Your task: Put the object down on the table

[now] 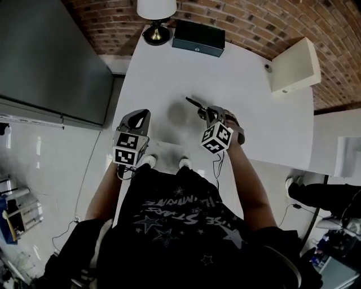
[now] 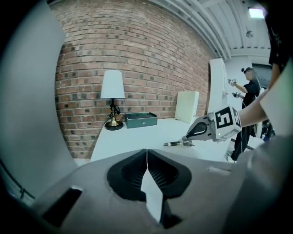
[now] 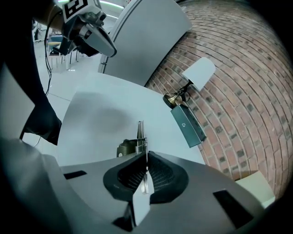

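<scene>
My right gripper (image 1: 206, 114) is shut on a slim metal tool (image 1: 193, 103) with an olive-coloured body, whose thin tip sticks out past the jaws. In the right gripper view the tool (image 3: 138, 137) is pinched between the pads of my right gripper (image 3: 145, 157) and points over the white table (image 3: 100, 119). From the left gripper view the tool (image 2: 175, 143) sits low over the table (image 2: 137, 137), and I cannot tell whether it touches. My left gripper (image 1: 142, 115) hovers at the table's near left edge, shut with nothing between its pads (image 2: 147, 157).
At the far end of the table stand a lamp (image 1: 157, 17) and a dark green box (image 1: 198, 38). A cream-coloured block (image 1: 293, 65) sits at the right edge. A grey panel (image 1: 51, 56) runs along the left. Another person (image 2: 249, 91) stands far off.
</scene>
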